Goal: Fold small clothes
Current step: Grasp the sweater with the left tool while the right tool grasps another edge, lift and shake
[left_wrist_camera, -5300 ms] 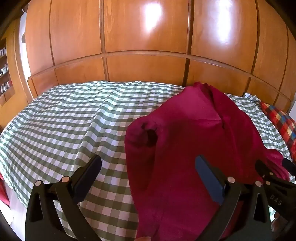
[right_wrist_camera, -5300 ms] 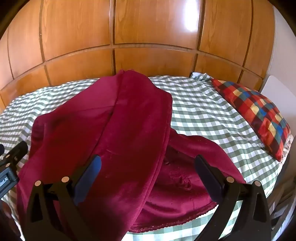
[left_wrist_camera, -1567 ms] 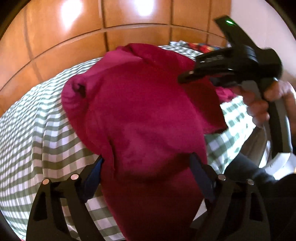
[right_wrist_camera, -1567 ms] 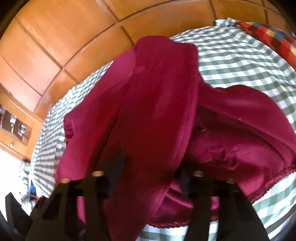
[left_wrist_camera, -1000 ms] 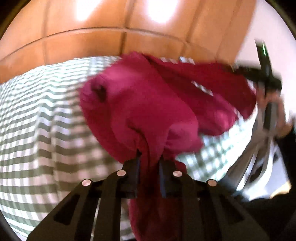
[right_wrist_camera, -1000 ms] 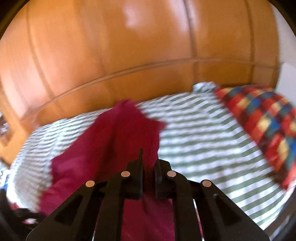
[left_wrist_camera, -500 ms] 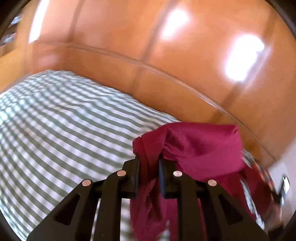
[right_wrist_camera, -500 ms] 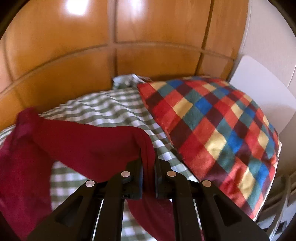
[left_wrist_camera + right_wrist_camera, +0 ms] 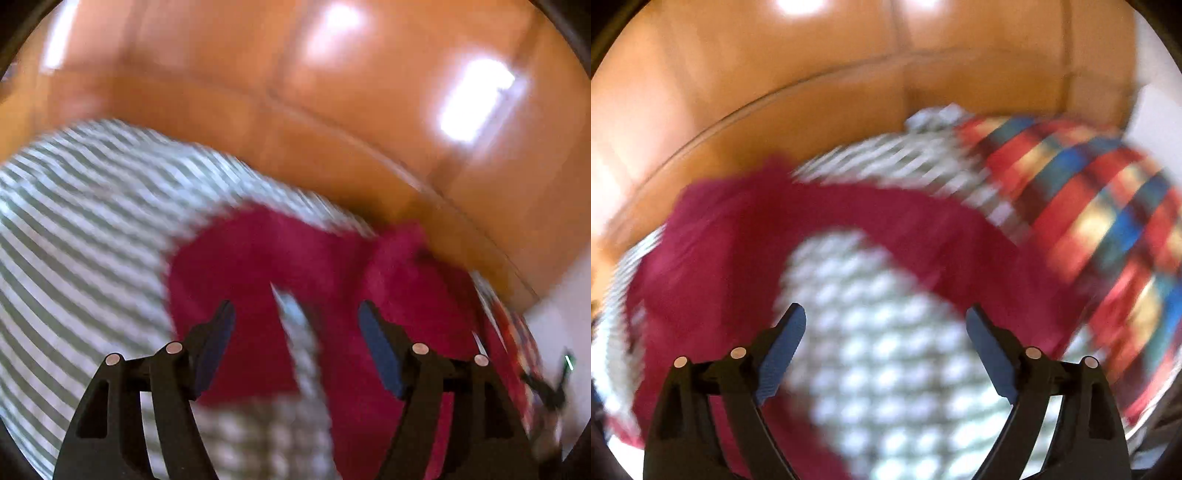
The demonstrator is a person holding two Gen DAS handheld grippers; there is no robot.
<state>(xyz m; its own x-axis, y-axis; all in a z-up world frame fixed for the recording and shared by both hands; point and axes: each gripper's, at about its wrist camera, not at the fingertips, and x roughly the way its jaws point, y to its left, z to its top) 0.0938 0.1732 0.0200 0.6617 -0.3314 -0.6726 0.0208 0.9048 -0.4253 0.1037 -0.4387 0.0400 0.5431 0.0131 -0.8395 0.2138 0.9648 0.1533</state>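
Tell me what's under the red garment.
The red garment lies spread on the green-checked bed cover, which shows through the gap in its curve and around its edges. Whatever the cloth itself covers cannot be seen, and blur hides any folds.

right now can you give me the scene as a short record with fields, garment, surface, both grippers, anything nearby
garment: dark red fleece garment, spread loosely in a curved shape, blurred
surface: green and white checked bedsheet
left gripper: jaws opening, pads clear of the cloth
right gripper: jaws opening, only bedsheet seen between them
nearby: multicoloured checked pillow beside the garment; glossy wooden panelled headboard behind
fold state: not yet folded neatly
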